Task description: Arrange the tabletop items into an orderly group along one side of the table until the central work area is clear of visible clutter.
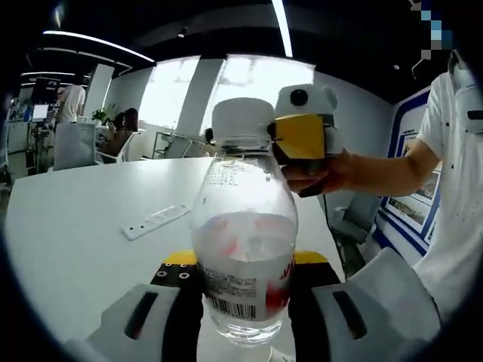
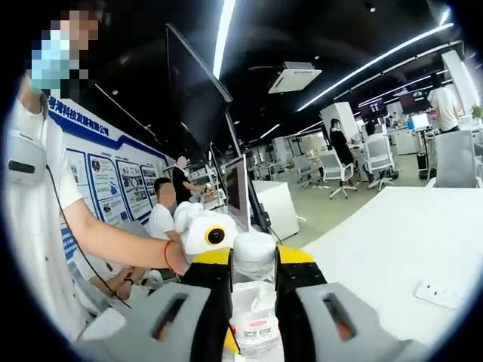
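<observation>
A clear water bottle with a white cap and a red-and-white label stands upright between the jaws of my left gripper, which is shut on its lower body. In the left gripper view, my right gripper, yellow and white in a person's hand, sits against the cap from the right. Seen from the right gripper view, the bottle and its cap sit tight between the black pads of my right gripper. The left gripper shows just behind the bottle.
A white power strip lies flat on the white table. A person in a white shirt stands at the table's edge. A monitor and office chairs stand beyond the table.
</observation>
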`<move>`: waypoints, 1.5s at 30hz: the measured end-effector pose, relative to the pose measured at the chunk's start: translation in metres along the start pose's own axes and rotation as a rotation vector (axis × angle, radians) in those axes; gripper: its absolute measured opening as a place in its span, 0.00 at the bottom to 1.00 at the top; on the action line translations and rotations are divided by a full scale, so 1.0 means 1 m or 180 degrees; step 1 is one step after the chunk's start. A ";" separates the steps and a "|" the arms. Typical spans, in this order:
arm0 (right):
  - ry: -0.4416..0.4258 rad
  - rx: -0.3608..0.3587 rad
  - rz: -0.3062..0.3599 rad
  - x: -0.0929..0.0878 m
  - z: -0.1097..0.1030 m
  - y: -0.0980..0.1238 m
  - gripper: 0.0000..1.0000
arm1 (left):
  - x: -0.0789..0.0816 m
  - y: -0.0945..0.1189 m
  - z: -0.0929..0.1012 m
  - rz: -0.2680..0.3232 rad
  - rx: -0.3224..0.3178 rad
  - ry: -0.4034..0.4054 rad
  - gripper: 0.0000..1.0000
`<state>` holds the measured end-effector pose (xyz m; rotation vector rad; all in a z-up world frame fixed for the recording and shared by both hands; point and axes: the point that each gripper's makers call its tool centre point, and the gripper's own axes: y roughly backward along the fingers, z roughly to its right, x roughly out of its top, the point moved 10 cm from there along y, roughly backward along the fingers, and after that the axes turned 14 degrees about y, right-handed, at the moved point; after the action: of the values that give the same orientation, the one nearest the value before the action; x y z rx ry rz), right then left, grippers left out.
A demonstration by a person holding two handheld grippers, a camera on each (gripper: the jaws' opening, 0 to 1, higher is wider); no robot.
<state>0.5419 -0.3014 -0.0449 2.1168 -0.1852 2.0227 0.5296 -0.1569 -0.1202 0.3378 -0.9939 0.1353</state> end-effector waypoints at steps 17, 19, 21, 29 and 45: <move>0.0332 -0.0193 -0.0064 -0.026 0.029 0.003 0.18 | 0.002 -0.031 -0.042 -0.0162 -0.0065 -0.0225 0.43; 0.0375 -0.0210 -0.0071 -0.030 0.031 0.001 0.18 | 0.000 -0.032 -0.048 -0.0174 -0.0071 -0.0235 0.43; 0.0382 -0.0232 -0.0071 -0.036 0.033 -0.001 0.18 | -0.003 -0.033 -0.054 -0.0179 -0.0073 -0.0244 0.43; 0.0562 -0.0246 -0.0128 -0.057 0.039 -0.010 0.18 | -0.015 -0.038 -0.077 -0.0230 -0.0044 -0.0303 0.43; 0.0813 -0.0353 -0.0216 -0.089 0.035 -0.016 0.18 | -0.039 -0.043 -0.096 -0.0339 -0.0015 -0.0424 0.43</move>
<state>0.5753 -0.2983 -0.1357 1.7564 -0.1777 2.1640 0.5963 -0.1629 -0.2102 0.3986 -1.1052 0.0139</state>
